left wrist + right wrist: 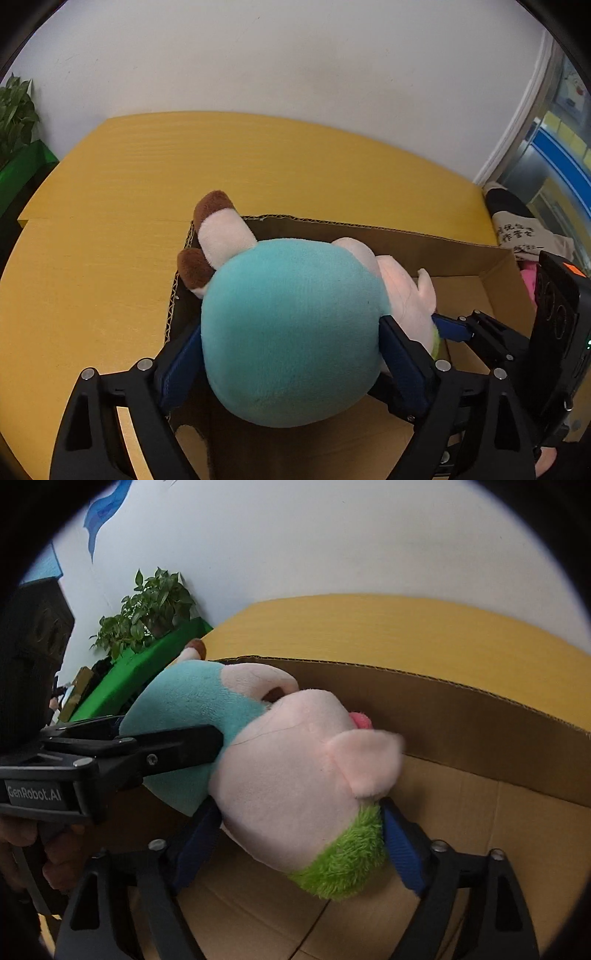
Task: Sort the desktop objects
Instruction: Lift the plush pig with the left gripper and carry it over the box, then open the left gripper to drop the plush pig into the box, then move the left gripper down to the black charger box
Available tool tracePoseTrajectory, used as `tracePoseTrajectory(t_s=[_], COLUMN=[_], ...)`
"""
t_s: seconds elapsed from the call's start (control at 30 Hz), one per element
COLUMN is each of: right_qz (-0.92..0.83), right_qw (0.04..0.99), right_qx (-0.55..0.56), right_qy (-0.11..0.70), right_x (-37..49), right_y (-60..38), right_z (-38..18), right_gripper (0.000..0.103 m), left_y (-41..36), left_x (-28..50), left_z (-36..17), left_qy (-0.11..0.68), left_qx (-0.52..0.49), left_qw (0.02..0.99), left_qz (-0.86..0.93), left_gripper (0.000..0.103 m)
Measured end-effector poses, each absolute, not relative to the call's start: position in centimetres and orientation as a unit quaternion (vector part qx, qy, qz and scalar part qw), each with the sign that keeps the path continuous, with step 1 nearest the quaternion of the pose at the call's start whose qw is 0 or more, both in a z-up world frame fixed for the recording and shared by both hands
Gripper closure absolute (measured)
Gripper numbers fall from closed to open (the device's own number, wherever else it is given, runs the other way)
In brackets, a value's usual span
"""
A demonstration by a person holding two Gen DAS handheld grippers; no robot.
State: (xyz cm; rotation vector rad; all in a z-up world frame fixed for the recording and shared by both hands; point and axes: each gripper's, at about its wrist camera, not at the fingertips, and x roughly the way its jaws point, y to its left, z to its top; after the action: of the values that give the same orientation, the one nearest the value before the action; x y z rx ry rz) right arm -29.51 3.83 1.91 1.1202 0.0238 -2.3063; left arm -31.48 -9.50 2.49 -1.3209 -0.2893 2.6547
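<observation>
A plush toy [291,325] with a teal body, pale pink head [288,790], brown feet and a green tuft lies in an open cardboard box [406,236] on the yellow table [184,166]. My left gripper [290,328] straddles the teal body. Its blue pads [181,365] lie along the sides without denting the fabric, jaws wide. My right gripper [299,806] straddles the head near the green tuft, jaws also wide, pads [400,849] beside the plush. Each gripper shows in the other's view: the right gripper [454,328] at the right, the left gripper [177,746] at the left.
The box wall [443,716] stands just behind the toy. A potted plant [147,605] and a green bin [147,664] sit off the table's left. A printed cloth bag [517,236] lies past the right edge. A hand [22,842] grips the left handle.
</observation>
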Motion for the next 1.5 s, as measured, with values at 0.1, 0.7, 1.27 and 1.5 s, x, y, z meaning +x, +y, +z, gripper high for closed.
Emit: tracePoseTrajectory(t_s=[0.1, 0.7, 1.27, 1.5], right_qz=[-0.874, -0.909, -0.939, -0.919], right_qw=[0.266, 0.188, 0.175, 0.179], right_qx=[0.405, 0.371, 0.295, 0.343], right_qy=[0.032, -0.04, -0.039, -0.08], right_x=[-28.6, -3.3, 7.9, 8.4], right_y=[3.9, 15.7, 20.6, 23.2], right_z=[3.2, 11.4, 14.7, 11.3], right_gripper=[0.006, 0.073, 0.006, 0.006], left_y=[-9.5, -4.9, -0.6, -0.3], left_x=[-30.1, -1.6, 6.8, 7.1], left_z=[4.4, 13.4, 14.4, 11.3], left_qy=[-0.072, -0.068, -0.088, -0.087], left_qx=[-0.432, -0.241, -0.239, -0.298], left_qw=[0.047, 0.118, 0.126, 0.155], left_qz=[0.898, 0.961, 0.959, 0.938], left_gripper=[0.008, 0.099, 0.0, 0.0])
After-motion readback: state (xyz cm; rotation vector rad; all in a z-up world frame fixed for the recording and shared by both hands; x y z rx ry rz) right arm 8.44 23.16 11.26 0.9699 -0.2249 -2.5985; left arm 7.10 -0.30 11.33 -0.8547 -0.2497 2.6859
